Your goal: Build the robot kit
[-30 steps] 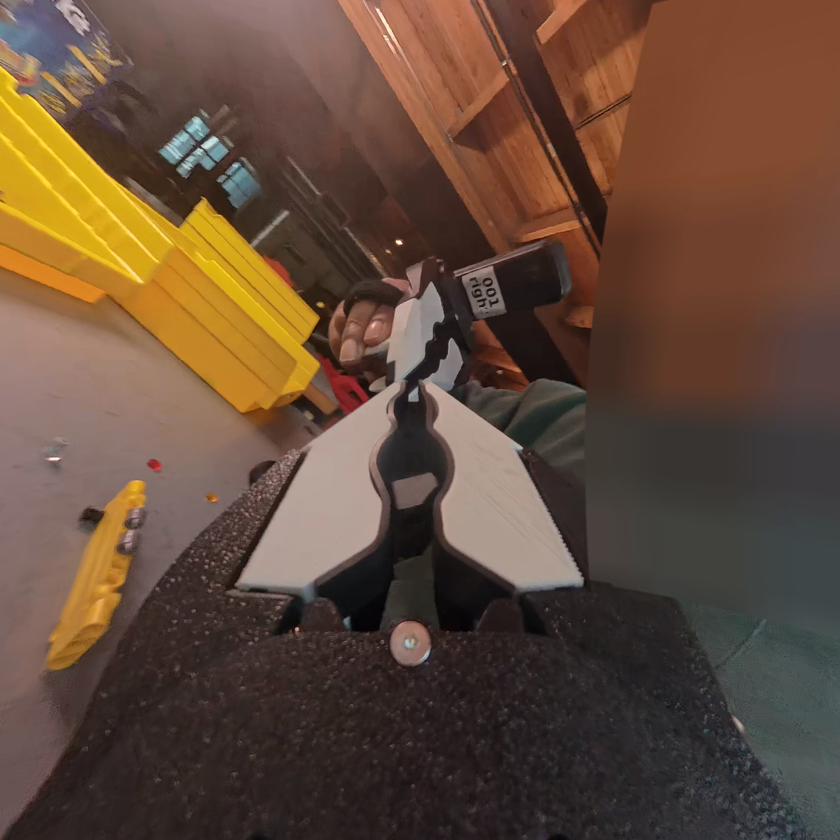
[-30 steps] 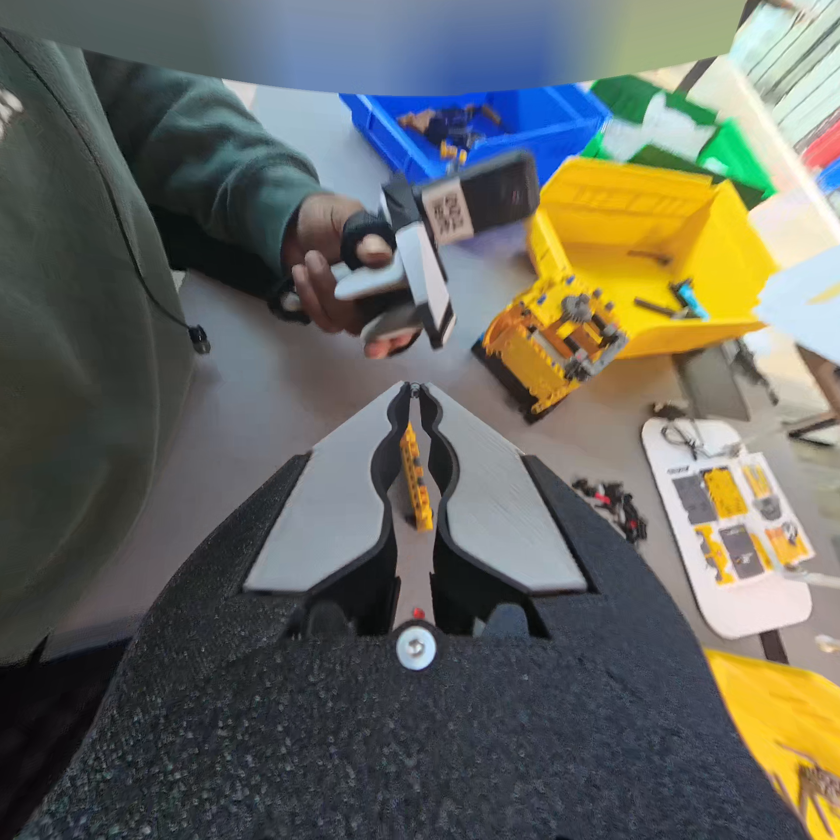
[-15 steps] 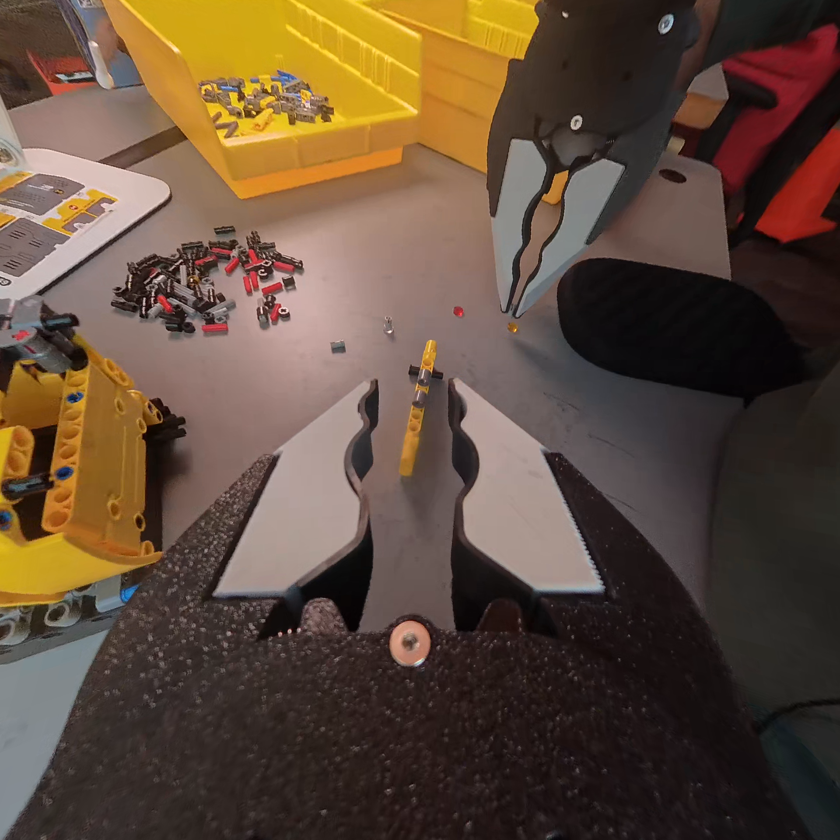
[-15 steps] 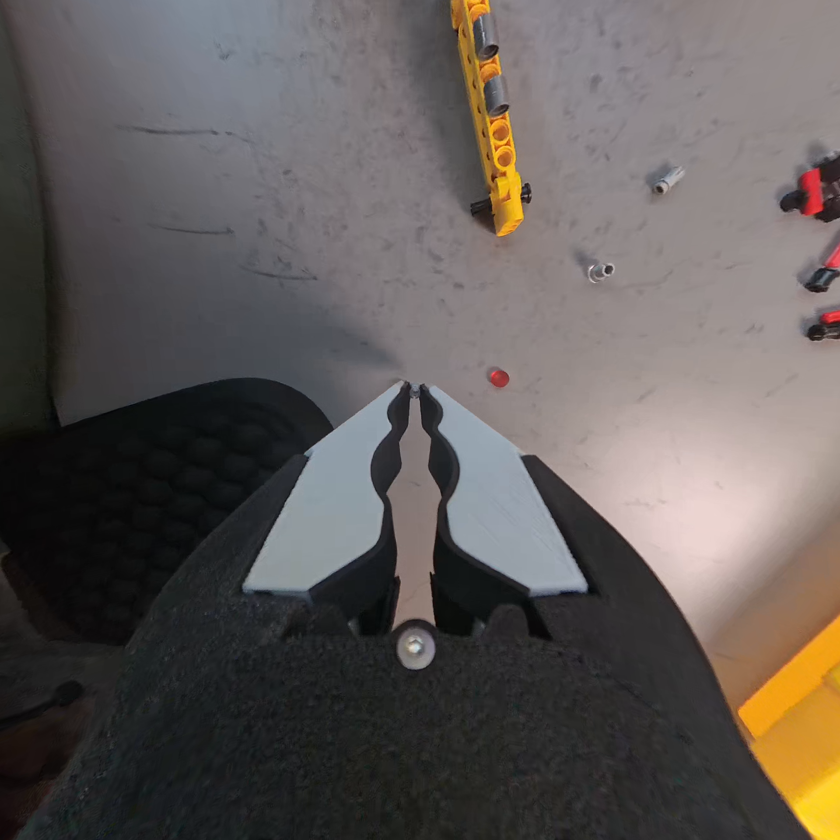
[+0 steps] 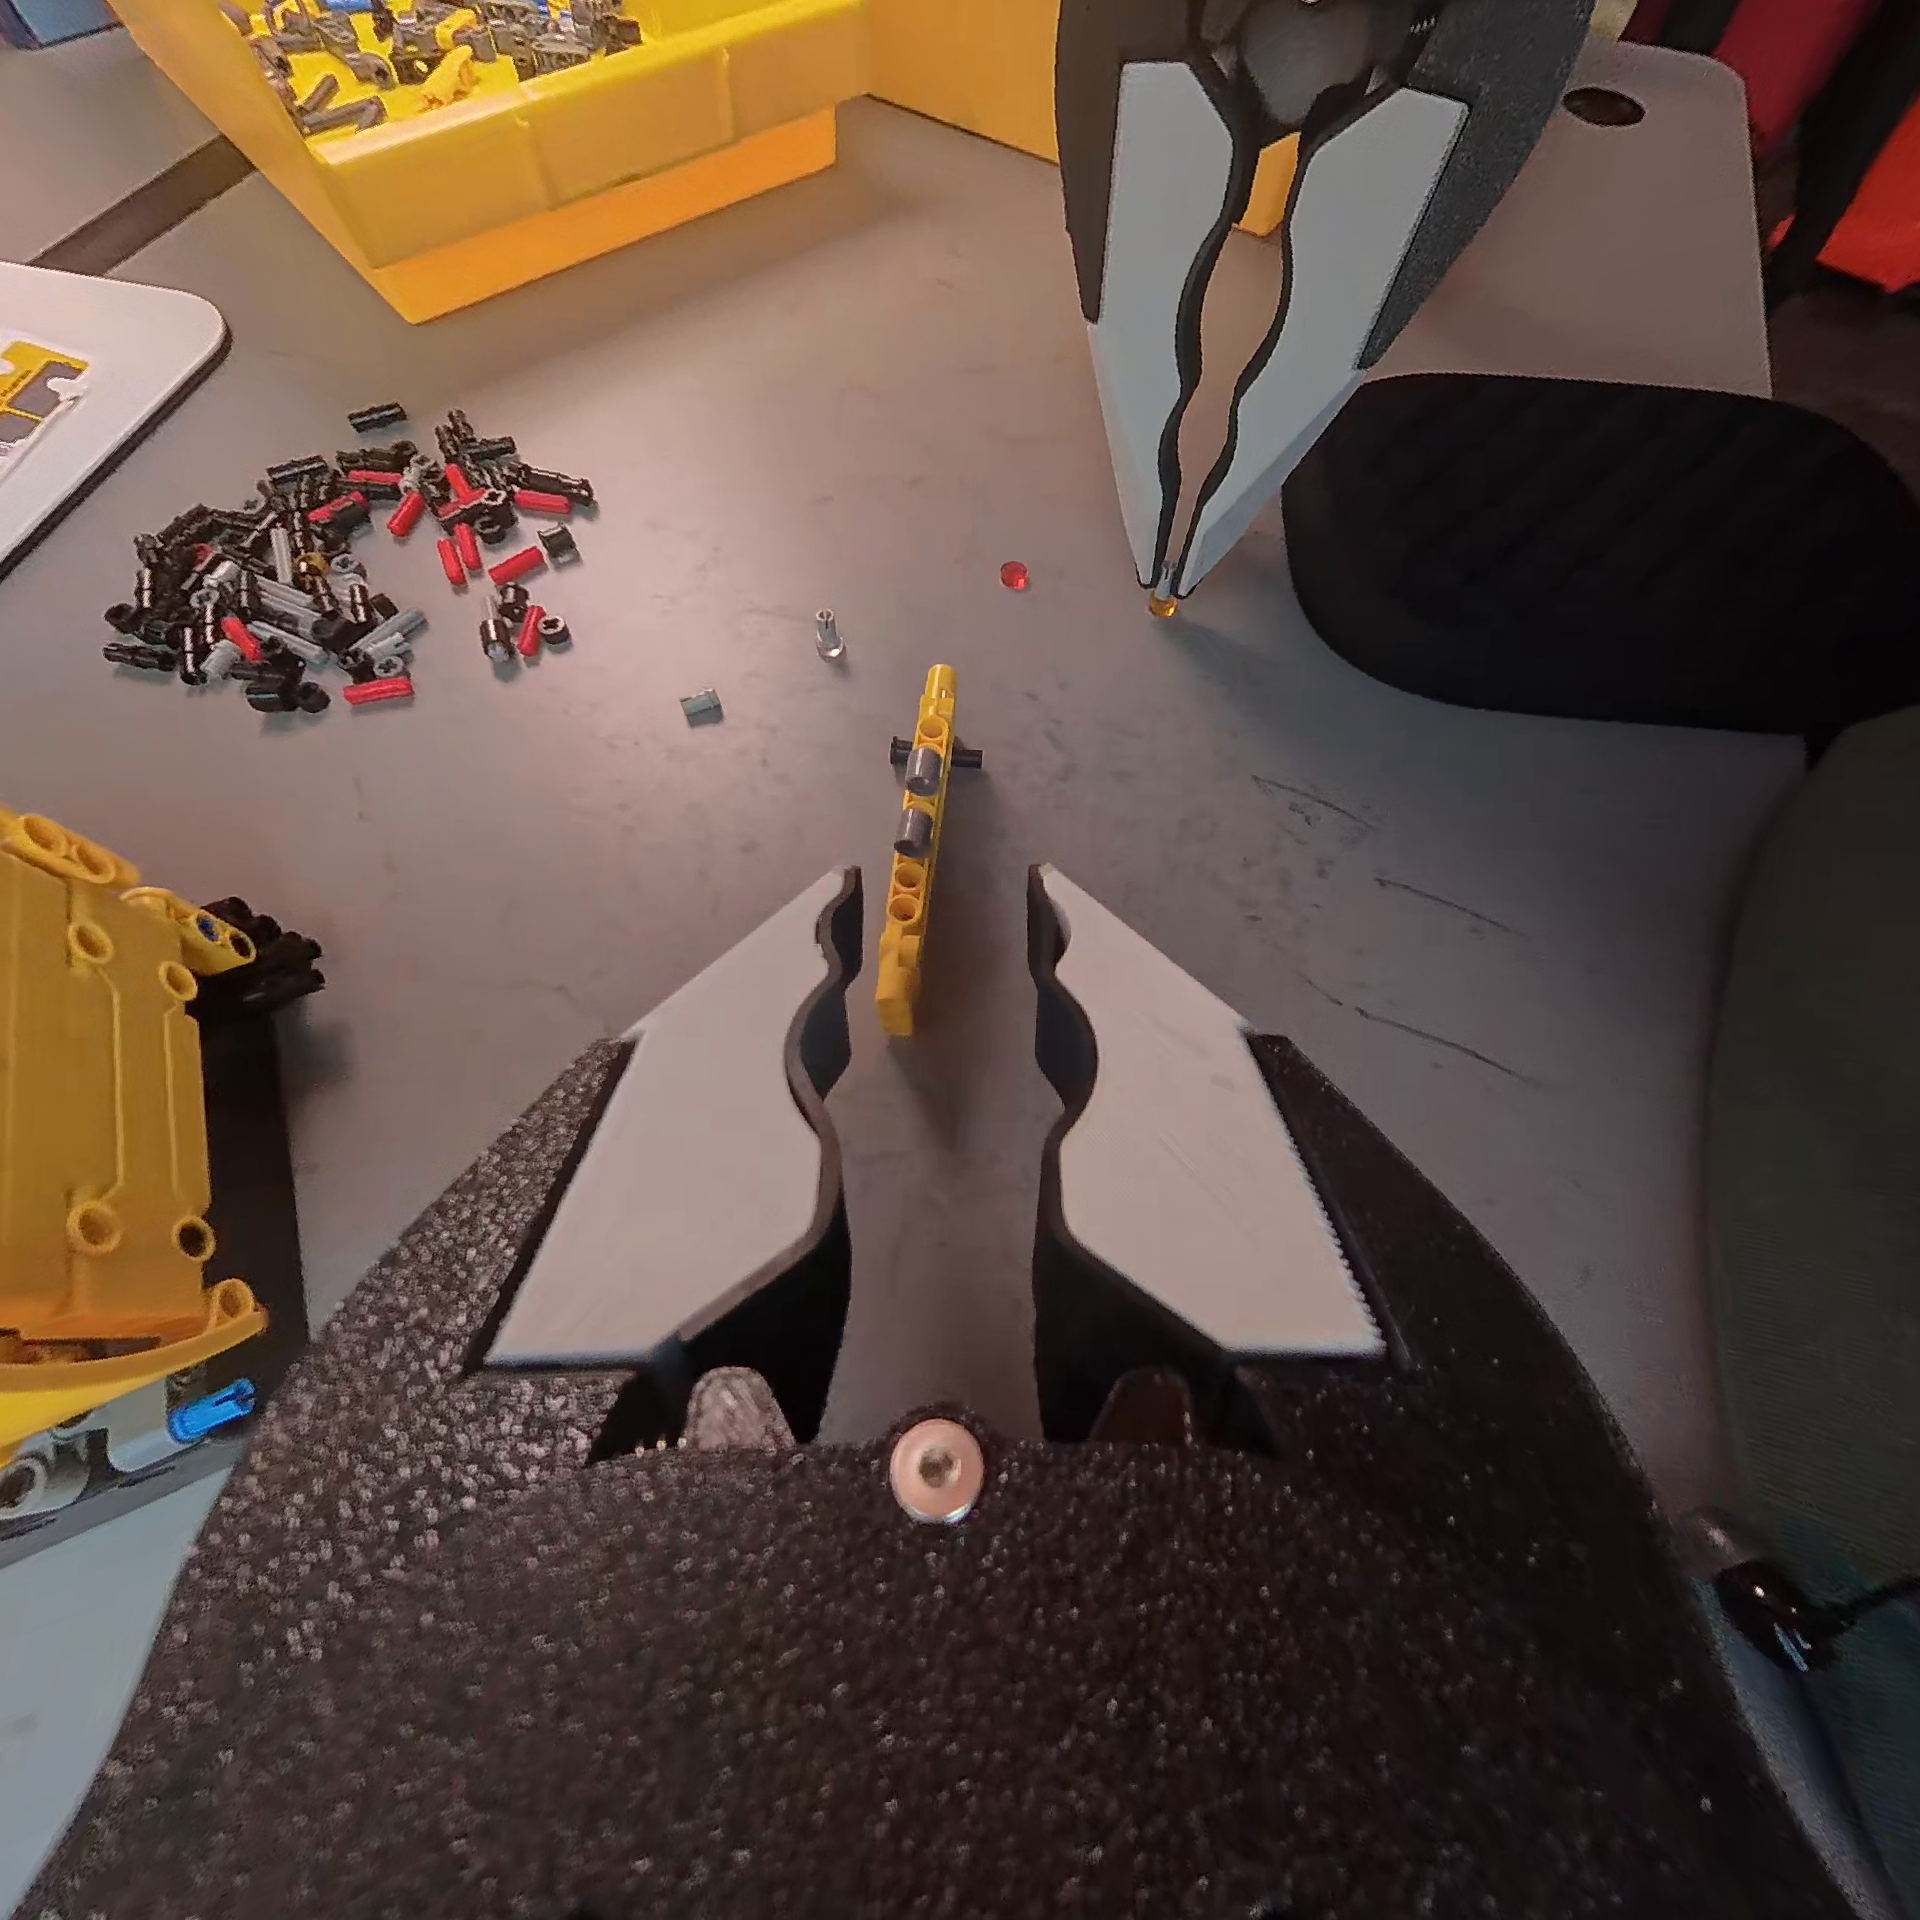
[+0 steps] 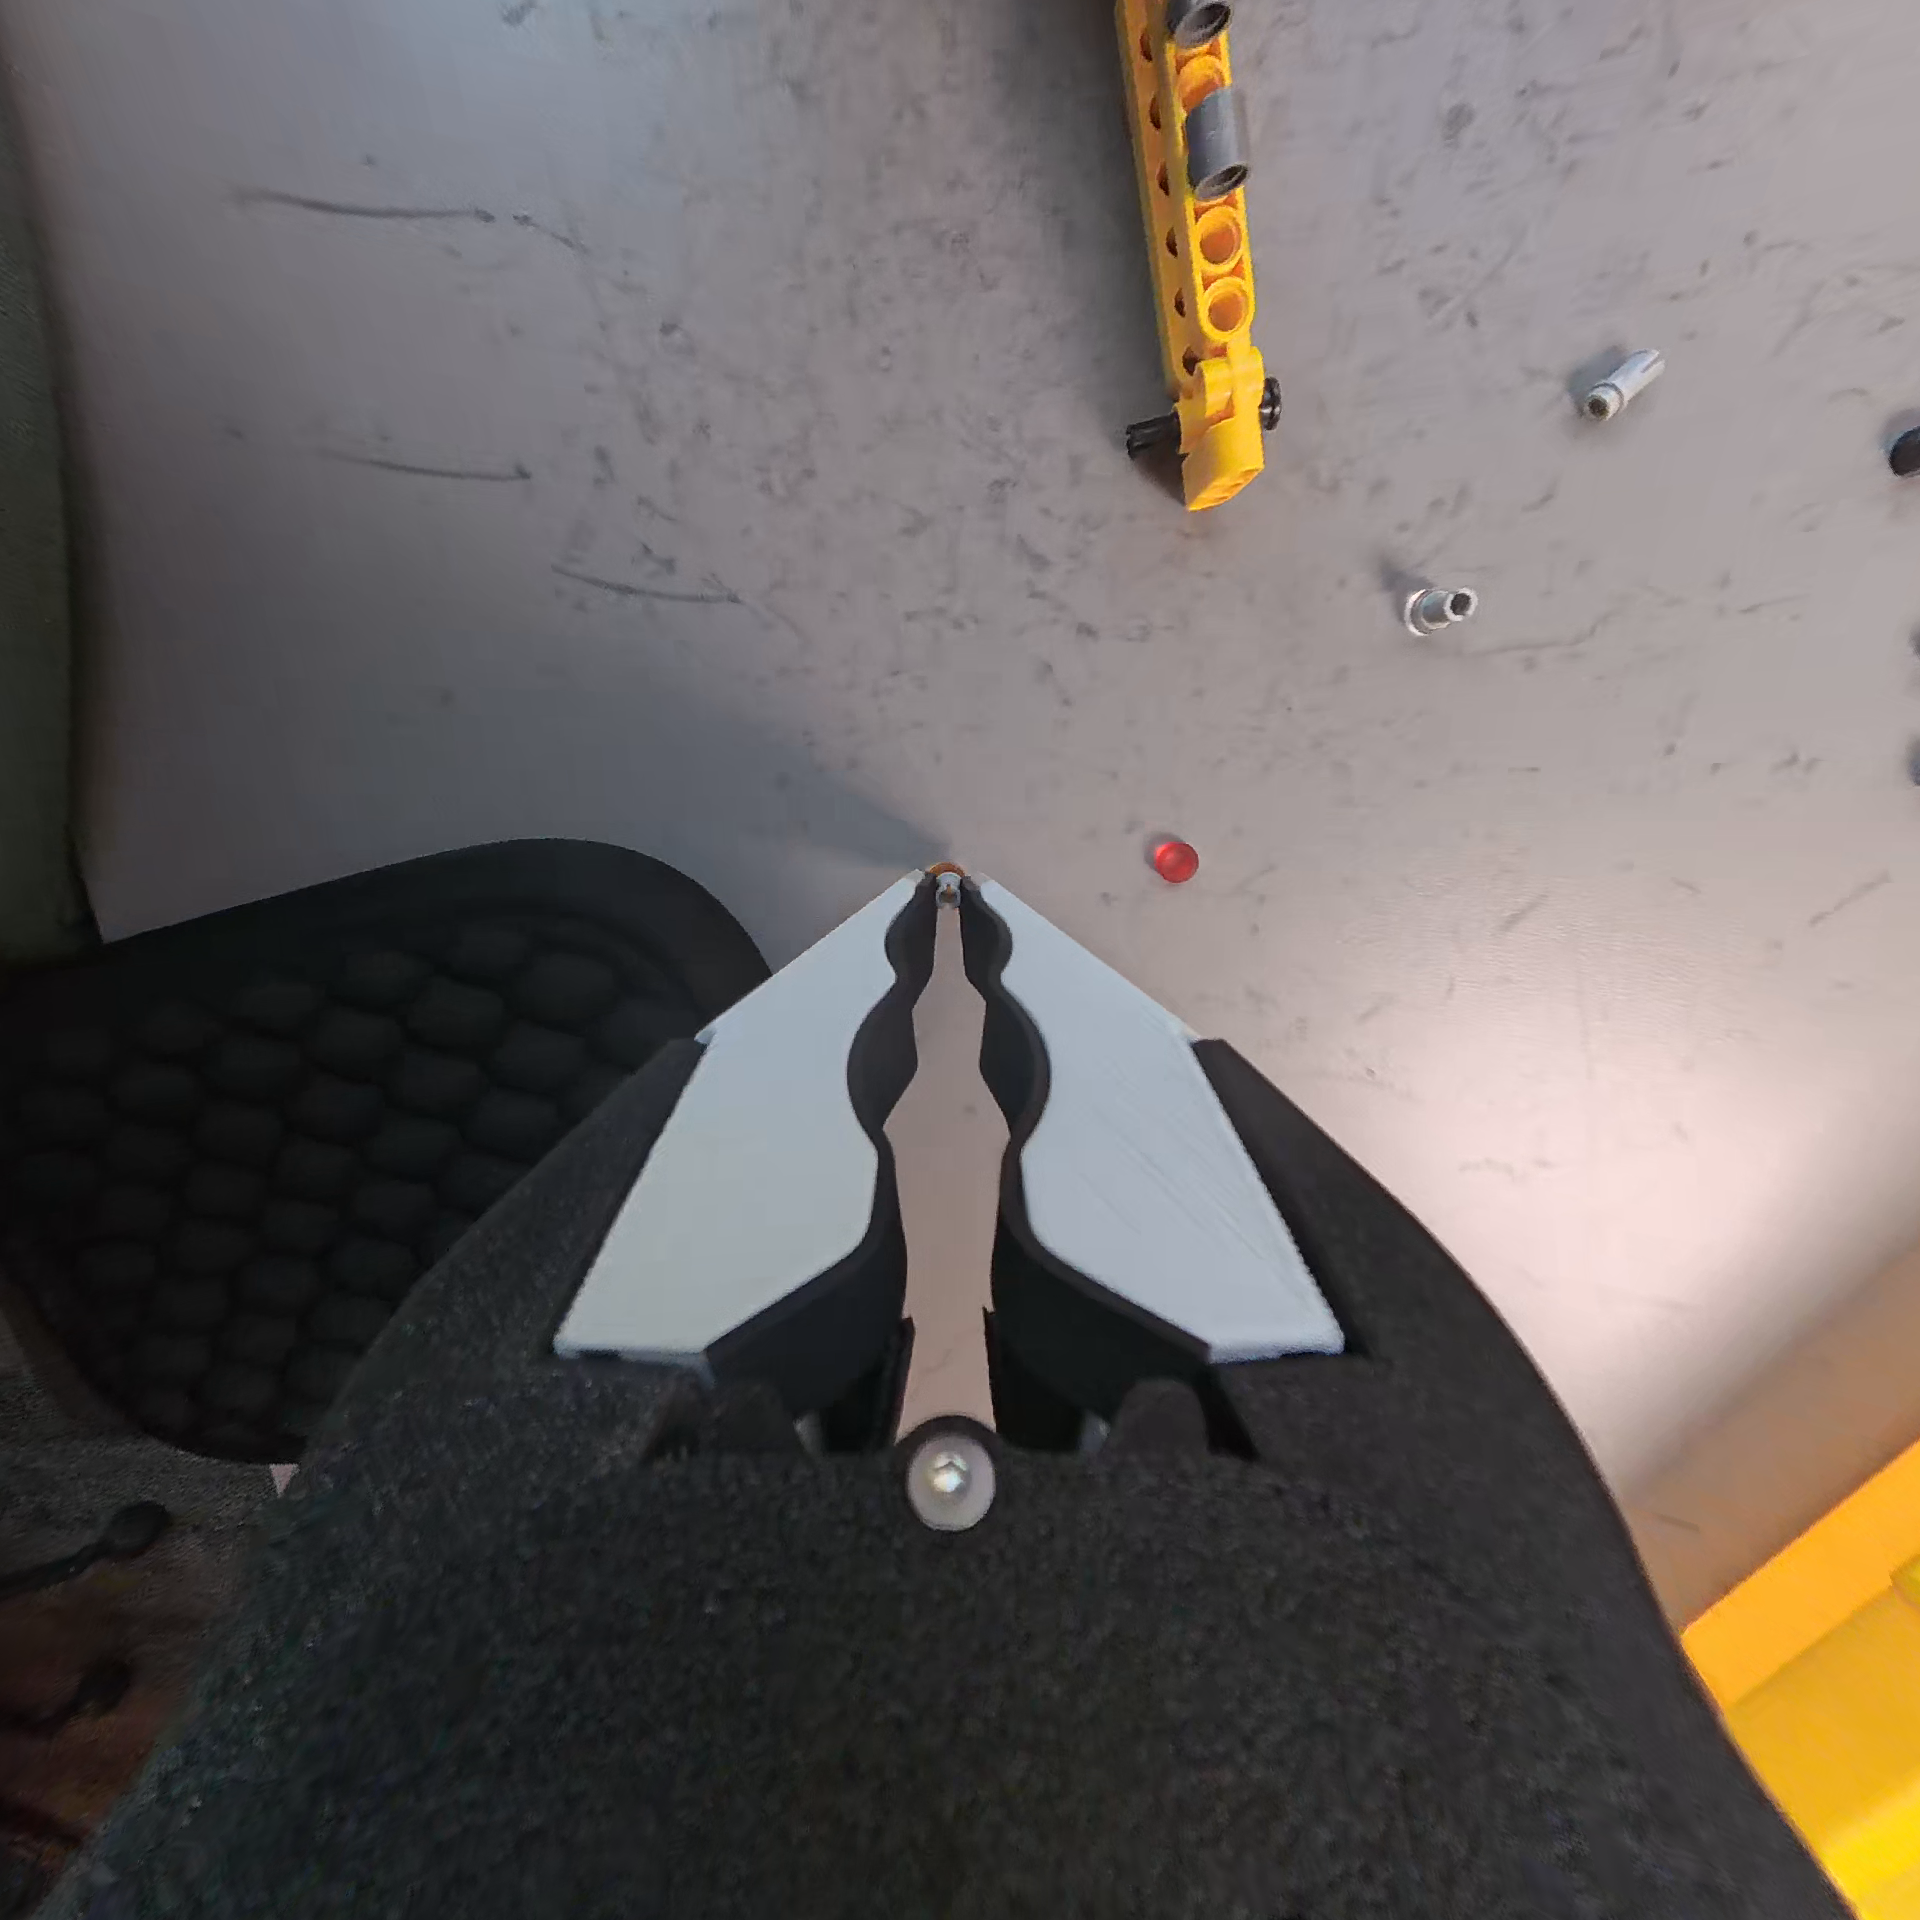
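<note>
On the scuffed grey tabletop (image 5: 1299, 935), the long yellow perforated plastic beam (image 5: 916, 873) is lying lengthwise just ahead of the spread left gripper (image 5: 943, 883); the right gripper (image 6: 948, 883) is pinching a small grey pin (image 6: 948, 891) over a tiny orange stud (image 5: 1164, 607).

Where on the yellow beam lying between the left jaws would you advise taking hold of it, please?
Grip the yellow beam across its long flat sides at the bare near half, coming down from above with the left gripper, whose open jaws already flank it. The far half carries grey sleeves and a black cross pin that would likely spoil a flat grip.
</note>
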The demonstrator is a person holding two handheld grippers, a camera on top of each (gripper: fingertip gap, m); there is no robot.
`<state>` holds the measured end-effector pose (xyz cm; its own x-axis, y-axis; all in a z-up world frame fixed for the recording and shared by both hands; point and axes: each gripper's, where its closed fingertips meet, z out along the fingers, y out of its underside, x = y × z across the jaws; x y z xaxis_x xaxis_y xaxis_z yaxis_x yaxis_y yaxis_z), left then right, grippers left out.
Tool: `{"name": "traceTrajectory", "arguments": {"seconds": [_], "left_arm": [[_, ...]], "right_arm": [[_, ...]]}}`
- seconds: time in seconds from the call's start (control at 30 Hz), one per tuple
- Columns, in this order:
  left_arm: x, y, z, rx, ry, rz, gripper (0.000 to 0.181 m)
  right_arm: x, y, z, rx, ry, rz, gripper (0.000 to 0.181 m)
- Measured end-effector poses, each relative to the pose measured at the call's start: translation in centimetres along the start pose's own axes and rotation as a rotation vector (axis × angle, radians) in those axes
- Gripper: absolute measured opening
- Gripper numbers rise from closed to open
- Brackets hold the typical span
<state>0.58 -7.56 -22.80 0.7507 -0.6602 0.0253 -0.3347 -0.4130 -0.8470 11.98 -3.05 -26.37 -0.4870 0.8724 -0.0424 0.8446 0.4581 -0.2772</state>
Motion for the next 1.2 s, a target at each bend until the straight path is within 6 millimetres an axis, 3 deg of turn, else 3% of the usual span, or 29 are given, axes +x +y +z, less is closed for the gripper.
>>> {"name": "traceTrajectory", "arguments": {"seconds": [0.43,0.7,1.2], "left_arm": [[0.9,0.3,0.4,-0.023,0.022,0.059,0.033],[1.3,0.1,0.3,-0.017,0.032,0.071,0.033],[1.9,0.1,0.4,-0.021,0.023,0.113,0.033]], "right_arm": [[-0.1,0.0,0.1,-0.033,0.050,-0.058,0.003],[-0.1,0.1,0.2,0.055,0.106,-0.019,0.003],[-0.2,-0.1,0.5,-0.183,-0.021,-0.006,0.003]]}}
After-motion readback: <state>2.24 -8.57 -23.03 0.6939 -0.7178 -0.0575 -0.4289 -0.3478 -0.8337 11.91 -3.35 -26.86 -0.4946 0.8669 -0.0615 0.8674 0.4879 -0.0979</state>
